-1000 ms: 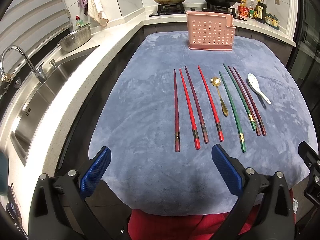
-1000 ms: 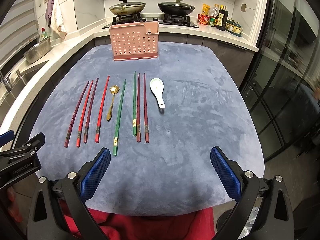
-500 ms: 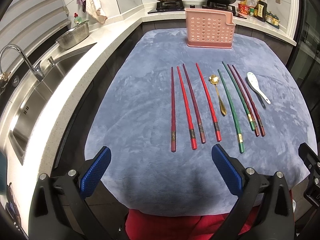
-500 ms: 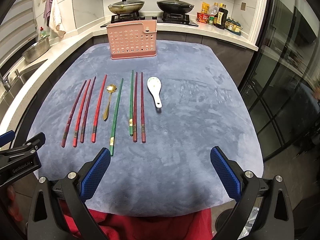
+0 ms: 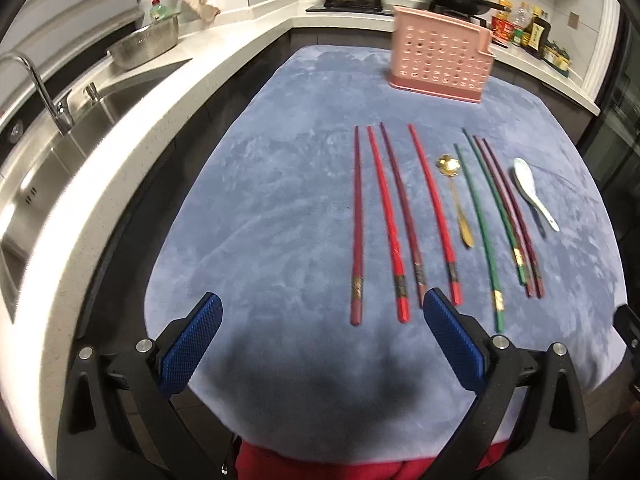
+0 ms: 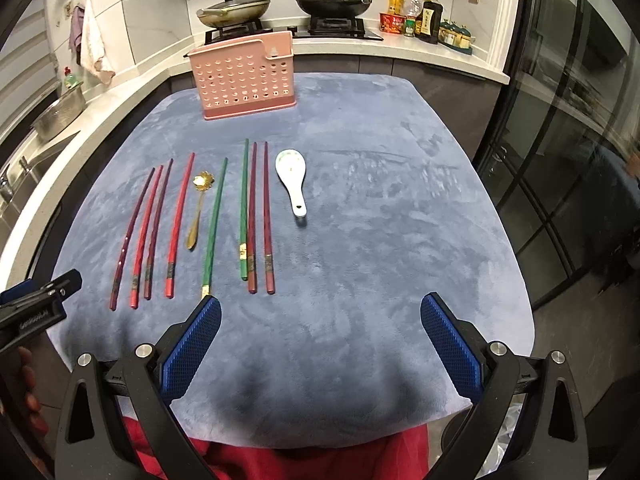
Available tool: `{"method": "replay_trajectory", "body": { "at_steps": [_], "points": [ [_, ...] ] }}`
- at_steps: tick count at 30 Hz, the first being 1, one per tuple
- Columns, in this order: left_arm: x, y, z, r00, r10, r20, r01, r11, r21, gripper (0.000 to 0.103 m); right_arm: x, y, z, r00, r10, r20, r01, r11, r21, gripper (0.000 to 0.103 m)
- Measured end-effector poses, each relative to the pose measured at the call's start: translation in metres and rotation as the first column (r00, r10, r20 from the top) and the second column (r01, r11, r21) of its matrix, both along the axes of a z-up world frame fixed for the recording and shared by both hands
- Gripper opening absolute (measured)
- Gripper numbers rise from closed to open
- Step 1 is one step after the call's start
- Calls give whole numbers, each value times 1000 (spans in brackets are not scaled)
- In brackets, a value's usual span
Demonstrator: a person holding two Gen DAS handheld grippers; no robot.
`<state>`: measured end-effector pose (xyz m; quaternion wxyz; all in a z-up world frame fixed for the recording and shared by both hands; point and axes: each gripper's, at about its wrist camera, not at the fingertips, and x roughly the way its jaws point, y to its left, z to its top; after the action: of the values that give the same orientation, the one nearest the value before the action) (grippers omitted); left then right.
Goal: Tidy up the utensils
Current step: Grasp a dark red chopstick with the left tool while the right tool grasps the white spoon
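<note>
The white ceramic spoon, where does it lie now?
In both views, the white ceramic spoon lies flat on the blue cloth, rightmost in the utensil row, just right of the dark red chopsticks.

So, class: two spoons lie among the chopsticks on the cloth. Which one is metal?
The gold spoon, lying between a red and a green chopstick. The white spoon at the row's right end looks ceramic.

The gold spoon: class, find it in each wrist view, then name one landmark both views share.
Left wrist: gold spoon right of centre, between a red and a green chopstick.
Right wrist: gold spoon left of centre, same neighbours.
Shared landmark: pink utensil rack at the table's far end.
</note>
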<state>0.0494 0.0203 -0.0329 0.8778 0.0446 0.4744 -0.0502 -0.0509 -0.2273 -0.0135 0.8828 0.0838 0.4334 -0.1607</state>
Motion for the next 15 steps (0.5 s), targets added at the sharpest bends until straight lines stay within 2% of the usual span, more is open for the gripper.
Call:
{"method": "replay_trajectory", "body": {
  "at_steps": [2, 5, 9, 12, 15],
  "points": [
    [7, 2, -9, 1000, 2, -18, -3, 1000, -10, 94, 3, -2, -2, 1000, 2, -5, -2, 1000, 2, 96],
    [16, 3, -25, 998, -9, -66, 7, 999, -35, 83, 10, -4, -7, 1000, 0, -13, 0, 1000, 3, 96],
    [24, 0, -43, 994, -30, -108, 27, 999, -28, 64, 20, -7, -14, 1000, 3, -19, -3, 1000, 7, 96],
    [29, -1, -53, 988, -42, -145, 34, 998, -62, 56, 29, -8, -18, 1000, 12, -23, -12, 1000, 10, 96],
    [32, -4, -60, 983, -64, -173, 48, 994, -97, 40, 39, -11, -23, 999, 17, -32, -17, 1000, 19, 96]
  ]
}}
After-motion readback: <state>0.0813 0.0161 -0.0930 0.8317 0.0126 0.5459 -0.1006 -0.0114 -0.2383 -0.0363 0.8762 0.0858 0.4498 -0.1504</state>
